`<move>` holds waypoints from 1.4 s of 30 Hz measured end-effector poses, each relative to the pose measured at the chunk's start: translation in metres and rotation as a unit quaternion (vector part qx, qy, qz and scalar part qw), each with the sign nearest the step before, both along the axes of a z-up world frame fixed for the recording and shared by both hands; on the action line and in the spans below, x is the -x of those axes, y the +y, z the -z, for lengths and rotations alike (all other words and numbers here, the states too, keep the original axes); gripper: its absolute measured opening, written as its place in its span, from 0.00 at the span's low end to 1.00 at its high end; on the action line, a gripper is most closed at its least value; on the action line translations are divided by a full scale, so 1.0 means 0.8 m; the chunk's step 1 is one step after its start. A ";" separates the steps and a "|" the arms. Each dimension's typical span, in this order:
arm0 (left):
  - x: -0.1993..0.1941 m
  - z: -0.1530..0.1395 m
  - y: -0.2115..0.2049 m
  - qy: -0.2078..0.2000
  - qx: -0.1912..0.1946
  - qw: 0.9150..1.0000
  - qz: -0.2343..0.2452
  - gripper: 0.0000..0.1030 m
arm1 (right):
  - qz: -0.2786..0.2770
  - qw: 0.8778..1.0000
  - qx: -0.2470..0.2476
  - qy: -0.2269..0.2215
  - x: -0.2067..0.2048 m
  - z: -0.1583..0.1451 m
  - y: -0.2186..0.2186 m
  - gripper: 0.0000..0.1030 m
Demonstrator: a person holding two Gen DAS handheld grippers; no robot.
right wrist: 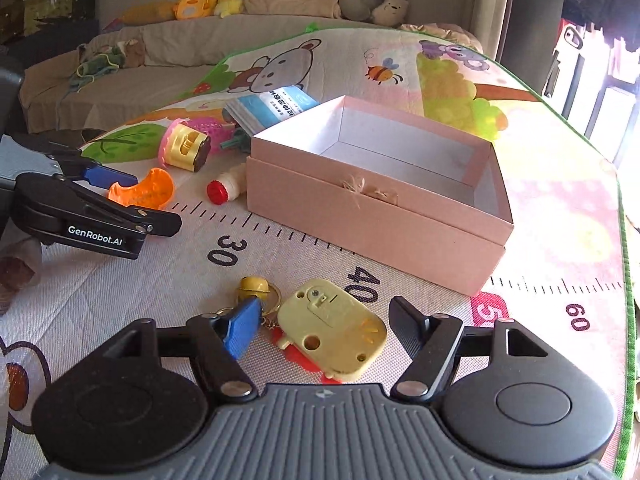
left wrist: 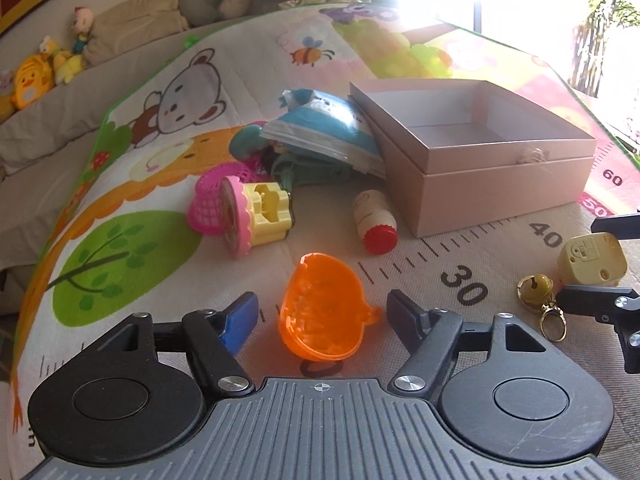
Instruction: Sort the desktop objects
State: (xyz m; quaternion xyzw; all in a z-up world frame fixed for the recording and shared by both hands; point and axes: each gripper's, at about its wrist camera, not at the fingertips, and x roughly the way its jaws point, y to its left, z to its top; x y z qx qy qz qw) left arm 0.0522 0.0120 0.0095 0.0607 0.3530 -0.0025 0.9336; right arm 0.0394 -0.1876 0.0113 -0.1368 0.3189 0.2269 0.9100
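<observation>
Now your left gripper (left wrist: 322,312) is straddling the orange shell (left wrist: 326,312), unpinched at twelve o'clock, while your right gripper (right wrist: 326,320) is bracketing the yellow toy (right wrist: 334,336), also ungripped. Both are lying on the play mat (right wrist: 180,280), the pink box (right wrist: 376,216) waiting at one o'clock before the sofa (right wrist: 160,48).

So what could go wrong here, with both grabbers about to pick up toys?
The orange shell is curved and tilted between the left gripper's open fingers, so it may squirt out. The bell keychain touches the yellow toy in the right gripper, so it may snag and drag along.
</observation>
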 end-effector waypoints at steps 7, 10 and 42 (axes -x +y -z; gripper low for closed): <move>0.016 -0.007 -0.011 -0.010 -0.023 0.999 0.023 0.56 | 0.011 1.000 -0.012 0.019 -0.004 0.001 -0.001 0.63; 0.026 -0.020 -0.017 -0.024 -0.023 0.999 0.034 0.56 | 0.009 1.000 -0.016 0.019 0.000 -0.007 -0.008 0.56; -0.027 -0.053 0.025 -0.095 -0.031 0.995 0.004 0.94 | 0.027 0.993 -0.031 -0.115 -0.109 -0.119 0.009 0.68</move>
